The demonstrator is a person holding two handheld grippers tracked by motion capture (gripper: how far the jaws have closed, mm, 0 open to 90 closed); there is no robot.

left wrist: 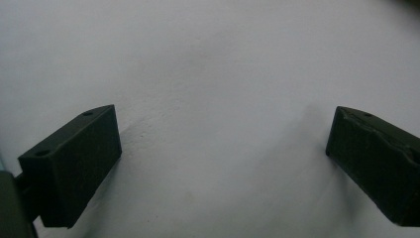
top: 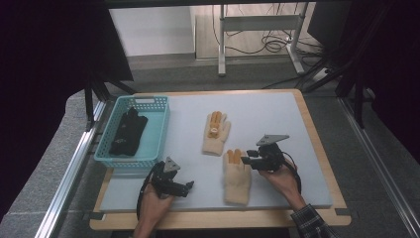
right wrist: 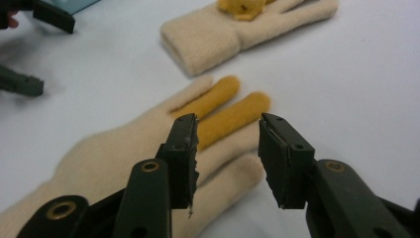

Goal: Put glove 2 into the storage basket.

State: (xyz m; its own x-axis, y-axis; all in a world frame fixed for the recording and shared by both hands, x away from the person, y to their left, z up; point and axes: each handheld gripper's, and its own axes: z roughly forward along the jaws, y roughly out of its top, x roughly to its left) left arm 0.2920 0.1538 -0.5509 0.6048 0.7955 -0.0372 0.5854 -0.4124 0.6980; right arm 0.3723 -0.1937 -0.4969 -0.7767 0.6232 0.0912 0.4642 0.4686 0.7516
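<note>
Right gripper (right wrist: 228, 148) jaws apart over near glove (right wrist: 148, 158) fingers.

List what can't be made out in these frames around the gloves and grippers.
- Near glove: cuff cut off by the right gripper view's lower left edge; right gripper covers part of its fingers.
- Far glove: the small orange piece on it is too small and blurred to identify.
- Black item in the basket: too dark in the high view to identify.
- Left gripper: jaws apart over bare mat.

The near glove (right wrist: 124, 158) looks fuzzy knitted cloth; the tongs (right wrist: 228, 158) matt black plastic; the table mat (top: 277, 119) smooth, matt.
</note>
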